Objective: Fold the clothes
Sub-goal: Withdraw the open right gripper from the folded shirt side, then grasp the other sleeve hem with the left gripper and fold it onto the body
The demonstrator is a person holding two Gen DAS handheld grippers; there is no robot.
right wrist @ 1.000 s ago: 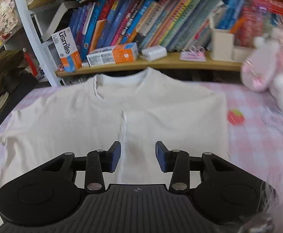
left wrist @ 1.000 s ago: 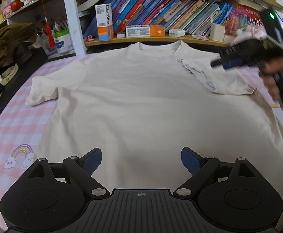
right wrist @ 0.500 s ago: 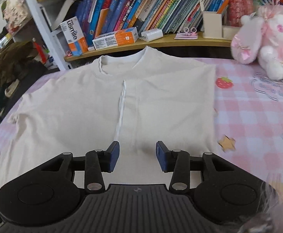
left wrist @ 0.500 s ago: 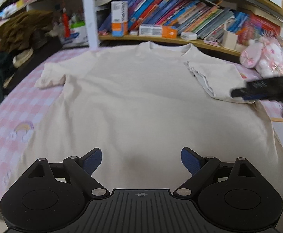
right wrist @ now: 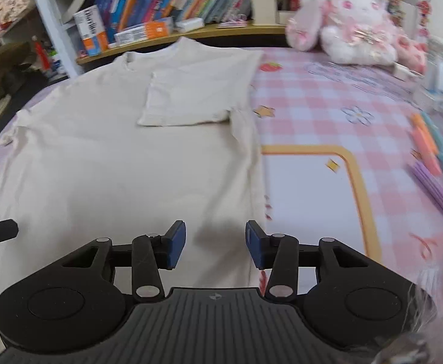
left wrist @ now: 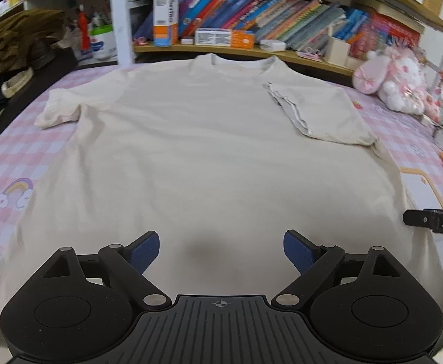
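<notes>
Left gripper (left wrist: 221, 250): blue-padded fingers (left wrist: 144, 250) spread wide, nothing between them, set at the bottom of the left wrist frame above the lower part of the shirt; whether the pads touch the cloth cannot be told. Right gripper (right wrist: 215, 242): fingers (right wrist: 176, 242) parted to a narrower gap, holding nothing, at the bottom centre of the right wrist frame above the shirt's right side edge near the hem. Cream T-shirt (left wrist: 206, 151): lies flat on the pink checked tablecloth (left wrist: 9, 157), collar toward the top of the frame near the bookshelf (left wrist: 251, 24). Right sleeve (left wrist: 321, 112): folded inward onto the chest, its hemmed edge running diagonally at upper right of centre. Left sleeve (left wrist: 59, 109): extended and slightly bunched at the middle left. Shirt side edge: runs down the centre of the right wrist frame, just beside a white panel with an orange border (right wrist: 312, 194) printed on the cloth. Open tablecloth lies to the right of that edge. Pink-and-white plush toy (right wrist: 355, 27): upper right of the right wrist frame, well apart from the shirt. Coloured pens (right wrist: 431, 148): at the right edge, well apart from the shirt. Dark clothing pile (left wrist: 15, 39): upper left, beyond the table edge.
</notes>
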